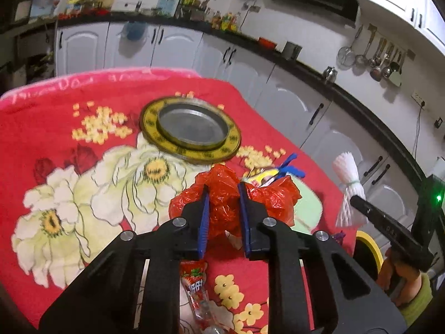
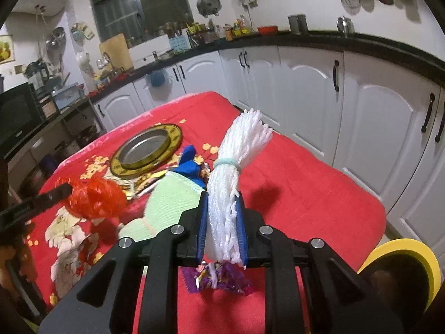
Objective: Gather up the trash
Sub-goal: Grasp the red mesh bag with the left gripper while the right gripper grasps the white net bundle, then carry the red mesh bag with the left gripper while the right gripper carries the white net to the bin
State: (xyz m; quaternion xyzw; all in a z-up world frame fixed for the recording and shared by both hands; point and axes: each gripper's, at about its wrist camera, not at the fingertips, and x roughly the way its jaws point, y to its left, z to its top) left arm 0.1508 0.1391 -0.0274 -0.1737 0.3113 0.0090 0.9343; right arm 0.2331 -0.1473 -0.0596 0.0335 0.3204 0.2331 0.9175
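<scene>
Left hand-held gripper [image 1: 222,208] clamped on crumpled red plastic bag [image 1: 219,192] above the desk [image 1: 41,128]; right hand-held gripper [image 2: 222,220] clamped on white foam-net bundle [image 2: 236,161]. Only right view shows purple wrapper [image 2: 219,281].

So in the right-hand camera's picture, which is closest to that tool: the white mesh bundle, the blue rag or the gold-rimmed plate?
1. White mesh bundle: clamped between the right tool's pads.
2. Blue rag: farther back on the red cloth, slightly left.
3. Gold-rimmed plate: farthest, back left near the table's far end.
</scene>
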